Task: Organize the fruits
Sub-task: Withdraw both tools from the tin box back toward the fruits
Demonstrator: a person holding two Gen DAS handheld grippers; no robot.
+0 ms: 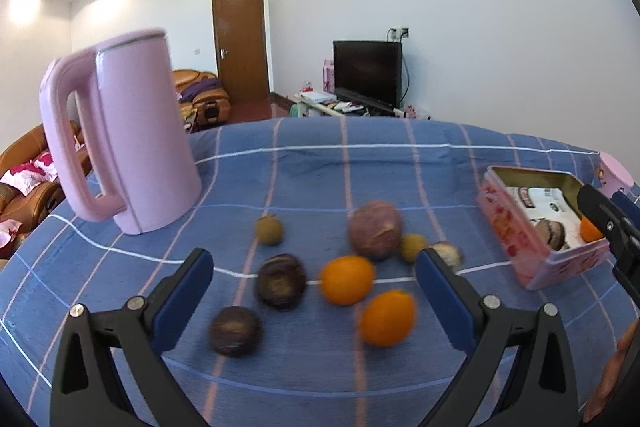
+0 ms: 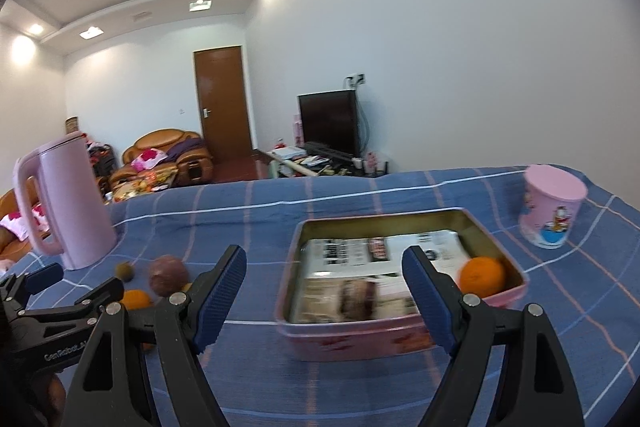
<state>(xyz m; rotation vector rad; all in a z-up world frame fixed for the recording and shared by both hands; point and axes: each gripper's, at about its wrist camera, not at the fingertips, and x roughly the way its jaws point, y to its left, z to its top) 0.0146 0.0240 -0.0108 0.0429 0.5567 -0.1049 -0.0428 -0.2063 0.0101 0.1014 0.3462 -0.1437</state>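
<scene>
Loose fruit lies on the blue checked cloth in the left wrist view: two oranges (image 1: 347,279) (image 1: 387,317), two dark round fruits (image 1: 281,281) (image 1: 235,331), a larger purple fruit (image 1: 375,229) and small yellowish ones (image 1: 269,230). My left gripper (image 1: 314,263) hovers open just above and before them, holding nothing. A pink tin box (image 2: 362,333) holds printed packets and one orange (image 2: 481,275). In front of the box, my right gripper (image 2: 323,263) is open with nothing in it. The box (image 1: 516,247) and the right gripper's black frame (image 1: 612,227) show at the right edge of the left wrist view.
A tall pink jug (image 1: 132,135) stands at the table's back left. At the back right sits a pink cup (image 2: 551,211) with a cartoon print. The cloth-covered table (image 2: 260,227) ends at a far edge, with sofas, a door and a television beyond.
</scene>
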